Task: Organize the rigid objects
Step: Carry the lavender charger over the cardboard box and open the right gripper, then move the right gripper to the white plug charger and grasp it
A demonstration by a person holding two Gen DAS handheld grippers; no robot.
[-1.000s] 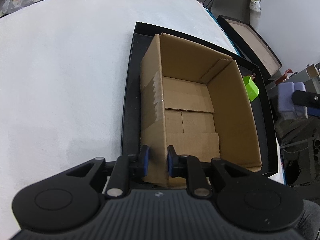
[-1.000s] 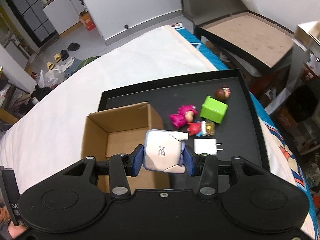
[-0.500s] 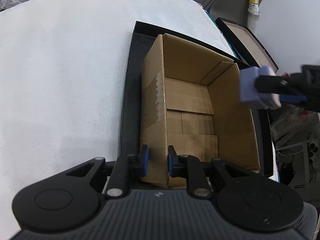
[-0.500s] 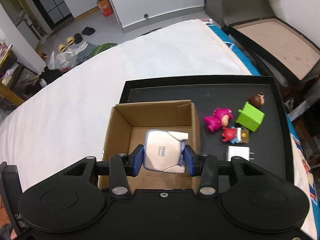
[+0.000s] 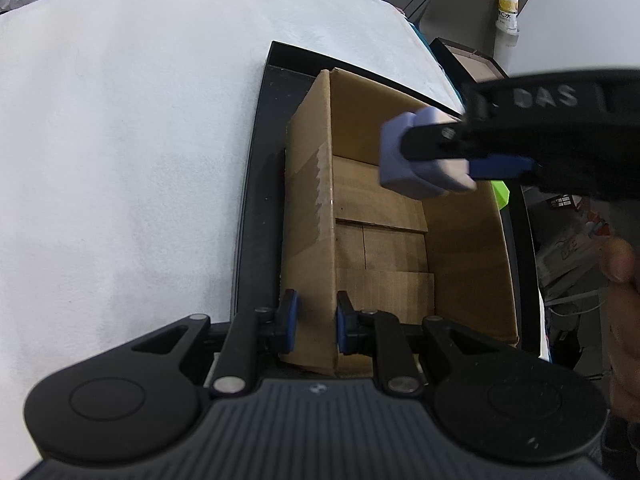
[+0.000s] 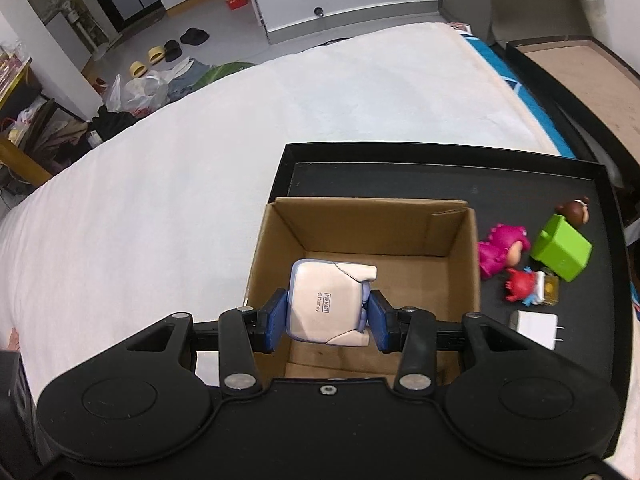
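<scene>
A white bed [image 6: 240, 152] fills the upper and left parts of both views. On it, toward the right, lies a shallow black tray [image 6: 440, 160] with a raised rim. An open cardboard box [image 6: 276, 240] stands in the left part of that tray, its flaps folded flat inside as a floor and nothing lying on them.

In the left wrist view the left gripper [image 5: 313, 320] sits at the lower centre of the frame, its blue pads closed narrowly on the box's near left wall, one pad outside and one inside. The right gripper [image 6: 328, 316] is clamped on a pale lilac and cream toy figure [image 6: 328, 304] printed with small lettering; the figure is held over the box's open top, above the near left part of its floor. From the left wrist view the same figure [image 5: 416, 160] shows at the upper right, hanging over the box's far right area, and part of a hand [image 5: 620, 292] shows at the right edge.

On the bare tray floor right of the box lie a green cube [image 6: 564, 250], a pink toy figure [image 6: 500, 250] just beside the box wall, a small brown figure [image 6: 576, 210] behind the cube, a red toy figure [image 6: 520, 286] touching a small yellowish block, and a white charger plug [image 6: 534, 328] nearest the camera.
</scene>
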